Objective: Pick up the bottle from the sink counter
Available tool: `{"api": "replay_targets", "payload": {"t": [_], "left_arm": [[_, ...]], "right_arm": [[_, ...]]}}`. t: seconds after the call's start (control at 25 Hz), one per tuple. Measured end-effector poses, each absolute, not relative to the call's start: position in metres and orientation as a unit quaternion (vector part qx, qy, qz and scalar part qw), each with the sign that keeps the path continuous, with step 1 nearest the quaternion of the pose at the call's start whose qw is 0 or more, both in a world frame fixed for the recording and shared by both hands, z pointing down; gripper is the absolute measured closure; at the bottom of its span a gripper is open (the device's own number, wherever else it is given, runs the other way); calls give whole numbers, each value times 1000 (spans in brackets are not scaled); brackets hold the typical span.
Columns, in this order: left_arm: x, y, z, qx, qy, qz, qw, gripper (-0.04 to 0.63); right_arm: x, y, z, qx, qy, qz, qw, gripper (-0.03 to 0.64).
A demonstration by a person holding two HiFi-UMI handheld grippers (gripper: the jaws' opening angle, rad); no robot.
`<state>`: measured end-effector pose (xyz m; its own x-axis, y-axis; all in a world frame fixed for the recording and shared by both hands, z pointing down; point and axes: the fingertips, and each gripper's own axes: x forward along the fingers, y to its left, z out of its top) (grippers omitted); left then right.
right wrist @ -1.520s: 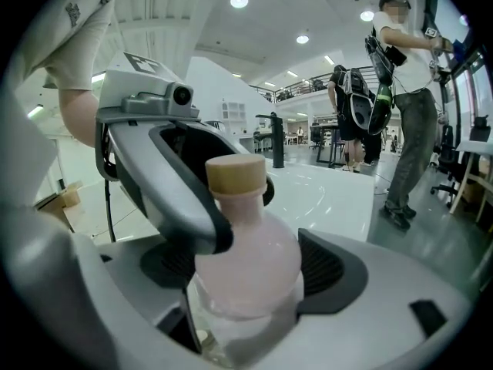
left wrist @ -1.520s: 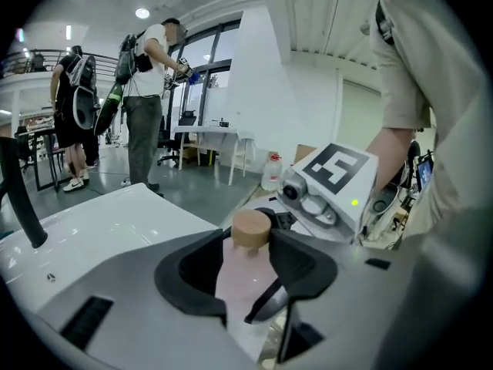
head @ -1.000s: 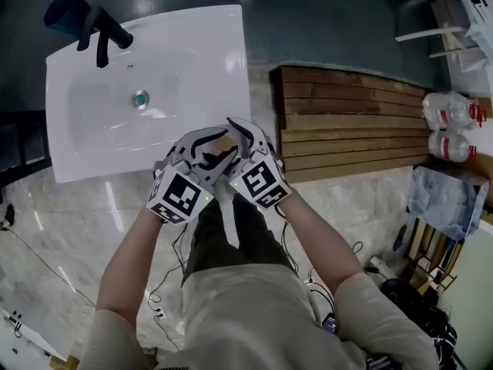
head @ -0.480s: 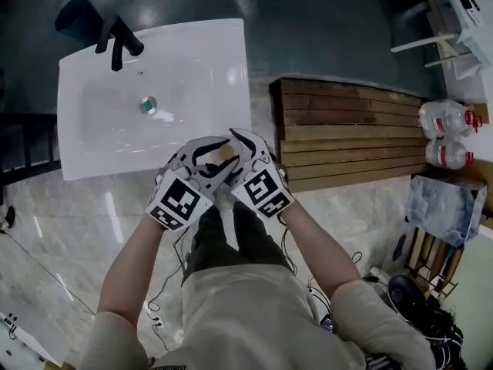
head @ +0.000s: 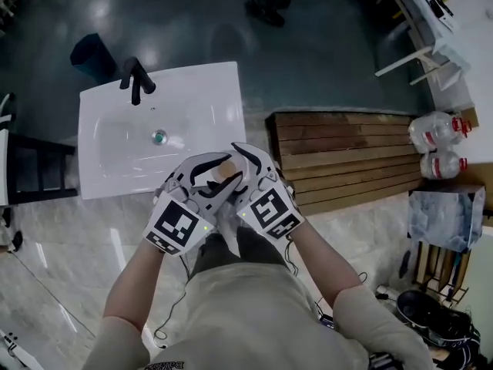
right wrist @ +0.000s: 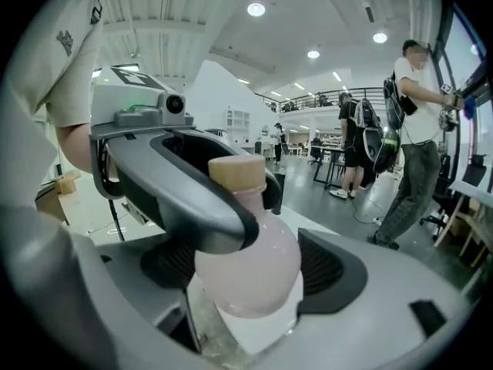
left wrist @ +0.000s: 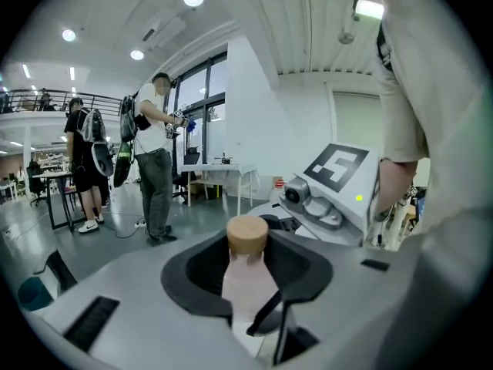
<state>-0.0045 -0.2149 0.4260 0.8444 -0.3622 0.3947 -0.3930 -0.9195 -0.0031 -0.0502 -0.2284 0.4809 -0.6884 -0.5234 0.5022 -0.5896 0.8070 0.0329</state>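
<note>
Bottle (head: 224,169) was held at near right corner of sink (head: 100,182), judged lifted clear; clamped by left hand-held gripper (head: 211,174) and right hand-held gripper (head: 237,168); even pressure advised; bottle upright, no twisting.

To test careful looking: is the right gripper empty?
No, the right gripper is closed on the bottle, whose pink body sits between its pads.

Bottle (head: 225,168) between left gripper (head: 208,177) and right gripper (head: 245,169); sink (head: 202,91) behind; pallet (head: 347,153) rightward.
</note>
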Motion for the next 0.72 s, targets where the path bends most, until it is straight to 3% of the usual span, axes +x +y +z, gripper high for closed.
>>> {"api": "replay_targets", "payload": {"t": [0.4,0.72], "left_arm": [[-13,-193,337,961,-208,183,21,462],[-26,-168,325,957,-222,182,33,462]], "right_arm": [[-59,-207,388,293,-929,32,223,256],[-73,-179,376,269,-938,37,214,256]]}}
